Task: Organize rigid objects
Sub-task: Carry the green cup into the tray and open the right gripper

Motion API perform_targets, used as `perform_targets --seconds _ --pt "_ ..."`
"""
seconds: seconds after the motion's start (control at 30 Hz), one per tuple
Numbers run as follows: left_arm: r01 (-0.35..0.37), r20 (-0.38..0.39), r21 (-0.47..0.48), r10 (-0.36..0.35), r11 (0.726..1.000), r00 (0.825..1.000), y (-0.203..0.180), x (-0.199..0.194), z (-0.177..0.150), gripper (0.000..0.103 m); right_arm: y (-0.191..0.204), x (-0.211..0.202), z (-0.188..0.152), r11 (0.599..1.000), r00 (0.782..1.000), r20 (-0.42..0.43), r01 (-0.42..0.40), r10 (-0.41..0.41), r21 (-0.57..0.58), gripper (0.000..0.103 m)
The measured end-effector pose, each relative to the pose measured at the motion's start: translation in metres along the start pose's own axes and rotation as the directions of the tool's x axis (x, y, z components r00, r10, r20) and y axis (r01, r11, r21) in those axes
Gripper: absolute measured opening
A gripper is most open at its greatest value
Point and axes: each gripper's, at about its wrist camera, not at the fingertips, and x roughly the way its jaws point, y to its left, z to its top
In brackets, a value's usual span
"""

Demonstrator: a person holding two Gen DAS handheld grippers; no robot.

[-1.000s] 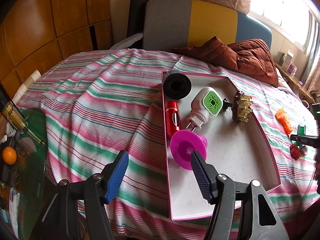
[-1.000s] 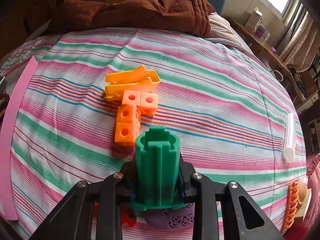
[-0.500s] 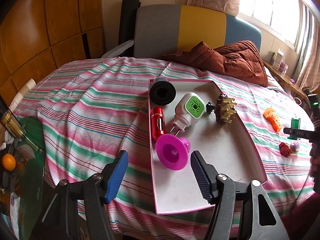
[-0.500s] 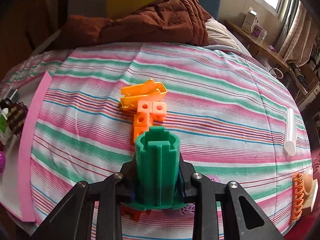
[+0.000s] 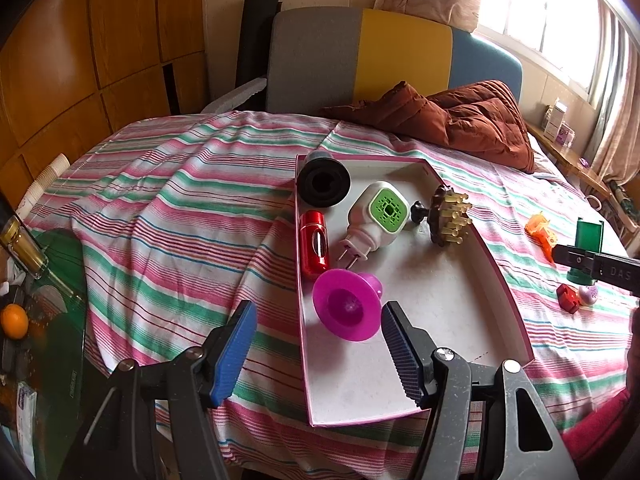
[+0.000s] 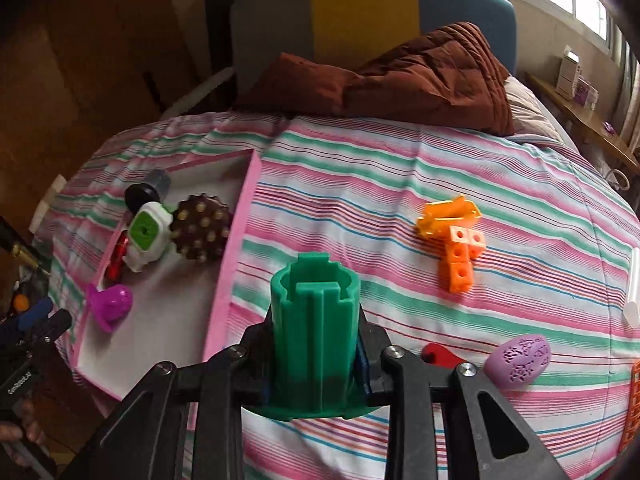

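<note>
Gripping green piece beside tray

Right gripper (image 6: 316, 364) is clamped on the green piece (image 6: 314, 328), held upright above the striped cloth (image 6: 360, 216), just right of the tray (image 6: 234, 240). Left gripper (image 5: 316, 344) hangs open and empty over the tray's near left corner. Inside the tray lie the magenta funnel (image 5: 346, 310), red bottle (image 5: 314, 246), white plug (image 5: 376, 218), black roll (image 5: 324, 184) and brown brush (image 5: 446, 216). Orange blocks (image 6: 458, 260) lie well right of the tray.

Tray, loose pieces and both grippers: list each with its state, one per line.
Tray: on the striped bed, partly filled.
Magenta funnel: in the tray, on its side.
Plug-in device: in the tray, lying down.
Green cylinder: held, clear of the bed.
Right gripper: shut on it.
Left gripper: open, empty.
Orange cubes: on the bed.
</note>
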Motion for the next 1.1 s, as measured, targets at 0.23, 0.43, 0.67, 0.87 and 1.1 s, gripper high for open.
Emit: perform_targets --seconds 0.23,0.43,0.67,0.87,1.1 --pt "-0.007 0.0 -0.022 0.007 1.0 1.0 0.01 0.001 -0.002 0.065 0.05 0.007 0.009 0.99 0.991 -0.033 -0.133 0.131 -0.05 0.03" --pt "-0.016 -0.004 -0.048 0.016 0.999 1.0 0.02 0.001 -0.003 0.065 0.084 0.026 0.017 0.982 0.98 -0.09 -0.18 0.175 -0.053 0.03" --pt "-0.021 -0.014 -0.066 0.02 0.998 1.0 0.03 0.005 -0.005 0.065 0.117 0.066 0.027 0.977 0.963 -0.184 -0.208 0.196 -0.05 0.03" --pt "-0.022 -0.031 -0.082 0.019 0.996 0.999 0.036 0.009 -0.008 0.065 0.136 0.096 0.028 0.977 0.949 -0.251 -0.207 0.189 -0.051 0.033" --pt "-0.023 -0.033 -0.089 0.02 0.996 0.999 0.04 0.011 -0.009 0.065 0.135 0.101 0.024 0.977 0.942 -0.266 -0.213 0.203 -0.011 0.041"
